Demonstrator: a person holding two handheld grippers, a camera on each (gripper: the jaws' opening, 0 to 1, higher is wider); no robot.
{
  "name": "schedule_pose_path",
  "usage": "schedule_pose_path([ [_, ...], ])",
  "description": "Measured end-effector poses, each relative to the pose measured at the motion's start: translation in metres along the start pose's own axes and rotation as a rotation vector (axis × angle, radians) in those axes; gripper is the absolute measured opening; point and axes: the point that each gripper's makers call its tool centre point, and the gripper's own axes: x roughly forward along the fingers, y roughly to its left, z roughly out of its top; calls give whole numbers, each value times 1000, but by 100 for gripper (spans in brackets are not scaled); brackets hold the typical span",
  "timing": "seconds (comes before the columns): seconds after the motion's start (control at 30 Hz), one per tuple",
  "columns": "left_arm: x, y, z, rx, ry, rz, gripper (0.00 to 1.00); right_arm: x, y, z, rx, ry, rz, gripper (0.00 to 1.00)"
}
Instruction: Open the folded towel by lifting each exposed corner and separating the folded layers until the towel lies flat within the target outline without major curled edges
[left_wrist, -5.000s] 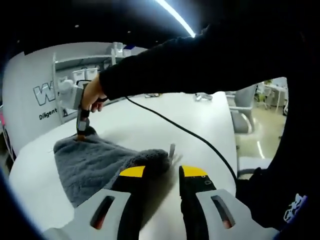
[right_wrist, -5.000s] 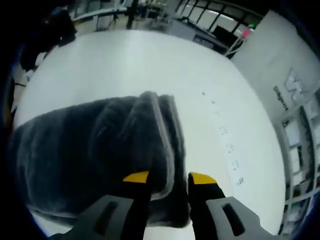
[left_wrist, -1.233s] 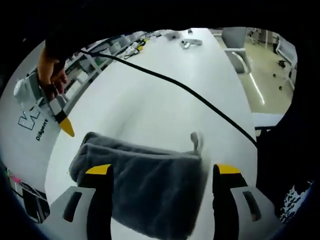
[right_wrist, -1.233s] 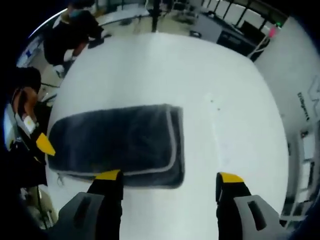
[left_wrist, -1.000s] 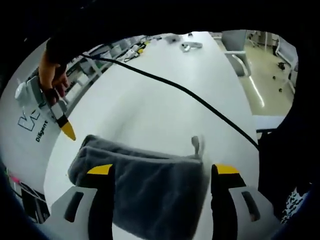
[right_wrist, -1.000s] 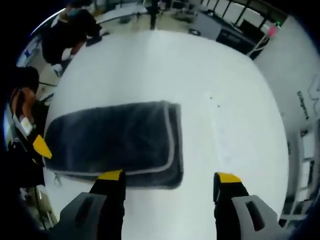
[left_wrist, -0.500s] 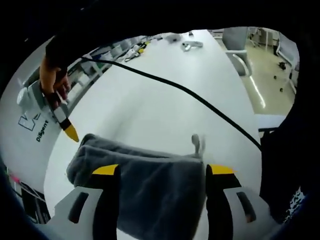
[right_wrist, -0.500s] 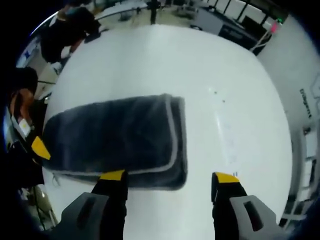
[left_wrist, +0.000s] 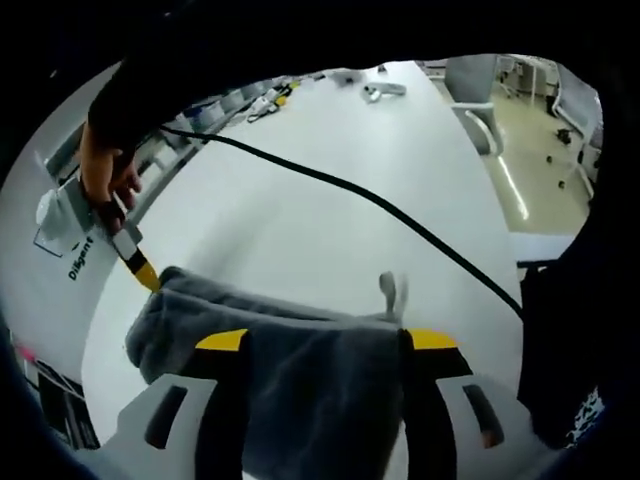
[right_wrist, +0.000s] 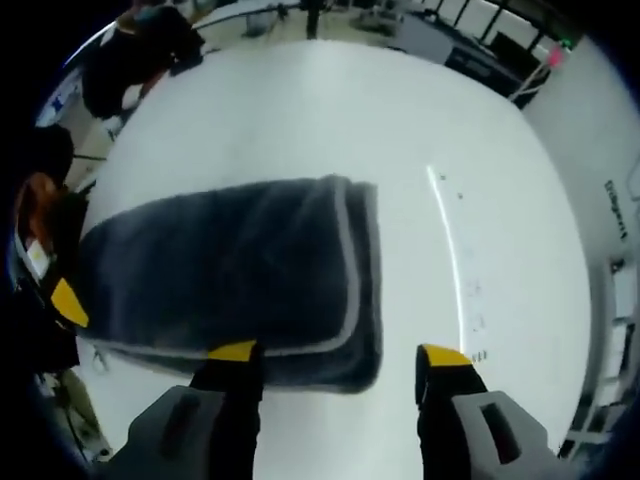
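A folded dark grey towel (left_wrist: 300, 370) (right_wrist: 230, 275) lies on the white table (left_wrist: 330, 200) (right_wrist: 330, 120), its pale hemmed edges stacked at one end. A small hanging loop (left_wrist: 390, 292) sticks up at its corner. My left gripper (left_wrist: 320, 340) is open low over the towel, its yellow-tipped jaws straddling the near end. My right gripper (right_wrist: 340, 352) is open too, one jaw over the towel's hemmed corner, the other over bare table. The right gripper (left_wrist: 135, 262), held by a hand, touches the towel's far corner in the left gripper view. The left gripper's yellow tip (right_wrist: 66, 302) shows at the towel's far end.
A black cable (left_wrist: 380, 205) crosses the table behind the towel. Small items (left_wrist: 380, 90) lie at the table's far end, with a chair (left_wrist: 480, 90) beside it. Shelving (left_wrist: 200, 110) lines the wall. A person in dark clothes (right_wrist: 140, 50) stands past the table edge.
Both grippers have come lower and closer to the towel, and their jaws have narrowed slightly. The right gripper's tip now touches the towel's far corner. The towel itself lies as before.
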Motion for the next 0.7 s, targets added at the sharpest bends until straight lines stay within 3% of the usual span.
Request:
schedule_pose_path([
  [0.13,1,-2,-1,-16,-2,-10,51,5,-2,0,36,-4,4,48],
  [0.27,3,-4,0,-9,-18,-12,48,14,-7,2,46,-15,-9,48],
  [0.43,4,-8,-5,-2,-5,-28,43,18,2,5,63,-44,42,50],
  [0.7,7,-13,-5,-2,-30,-52,32,31,-11,-6,115,-21,26,45],
])
